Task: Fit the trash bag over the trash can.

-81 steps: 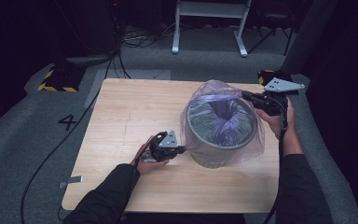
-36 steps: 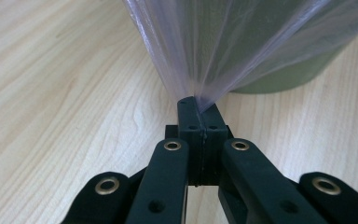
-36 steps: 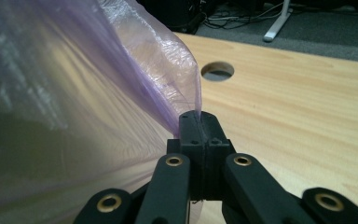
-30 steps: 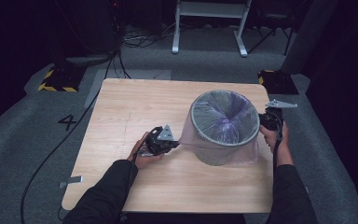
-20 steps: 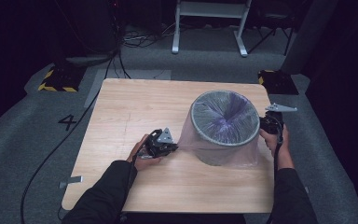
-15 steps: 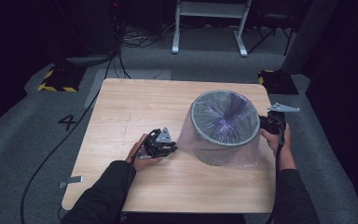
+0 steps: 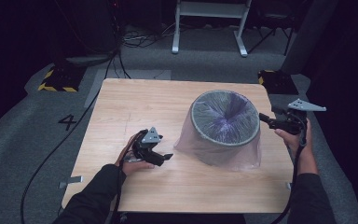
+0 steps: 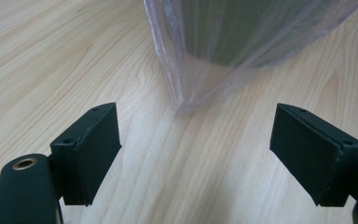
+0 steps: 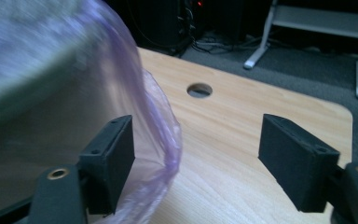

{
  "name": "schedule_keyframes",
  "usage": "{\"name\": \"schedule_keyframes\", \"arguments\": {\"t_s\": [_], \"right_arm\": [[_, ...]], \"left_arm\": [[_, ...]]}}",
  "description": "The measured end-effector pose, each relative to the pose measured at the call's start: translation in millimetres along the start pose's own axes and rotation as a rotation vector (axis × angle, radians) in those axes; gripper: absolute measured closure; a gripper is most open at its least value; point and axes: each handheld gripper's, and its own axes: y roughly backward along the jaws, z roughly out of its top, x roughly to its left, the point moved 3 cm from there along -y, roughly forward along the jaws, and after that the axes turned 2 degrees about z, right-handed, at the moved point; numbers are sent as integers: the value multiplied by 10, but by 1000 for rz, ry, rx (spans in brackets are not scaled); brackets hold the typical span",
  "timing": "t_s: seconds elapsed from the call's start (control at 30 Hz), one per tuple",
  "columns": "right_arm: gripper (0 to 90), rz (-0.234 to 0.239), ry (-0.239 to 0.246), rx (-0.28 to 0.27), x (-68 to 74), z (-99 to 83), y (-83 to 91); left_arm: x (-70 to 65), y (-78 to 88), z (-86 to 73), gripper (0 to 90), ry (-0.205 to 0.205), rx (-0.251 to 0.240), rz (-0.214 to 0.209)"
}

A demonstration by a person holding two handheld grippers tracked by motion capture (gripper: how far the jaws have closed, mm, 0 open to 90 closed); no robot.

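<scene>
Writing visible: a painted "4" (image 7: 68, 122) on the grey floor beside the desk's left edge; no brand or label can be read on any item.

Bin (image 7: 223, 126): round, grey, upright on the desk (image 7: 135, 105), toward its right edge. A clear purple-tinted bag (image 7: 214, 151) lines it and hangs down over the outside wall to the desk surface.

Change since 2.7 s ago: the bag stood bunched above the rim; it now lies drawn down over the wall.

Left gripper (image 7: 161, 157): near the desk's front edge, just beside the bag's lower fold, jaws spread wide, holding nothing. Its own view shows the fold (image 8: 179, 93) ahead of the jaws, not between them.

Right gripper (image 7: 266, 119): at the desk's right edge, beside the bin rim, jaws apart, empty. In its view the bag (image 9: 165, 140) is blurred and passes close by the left jaw; contact cannot be told. The bin's interior is hard to make out.
</scene>
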Motion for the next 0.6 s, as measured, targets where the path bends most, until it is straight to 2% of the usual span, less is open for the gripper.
{"name": "schedule_keyframes", "arguments": {"t_s": [0.17,0.3,0.43,0.6], "right_arm": [[233,67,40,-65,174,158,232],[233,116,65,-85,356,275,332],[233,159,114,-98,554,401,365],[236,190,187,-77,819,561,319]], "left_arm": [[-56,84,-152,156,-4,24,-3],[-107,116,-296,156,-22,66,19],[-151,161,-434,157,-17,92,26],[-173,177,-570,157,3,129,14]]}}
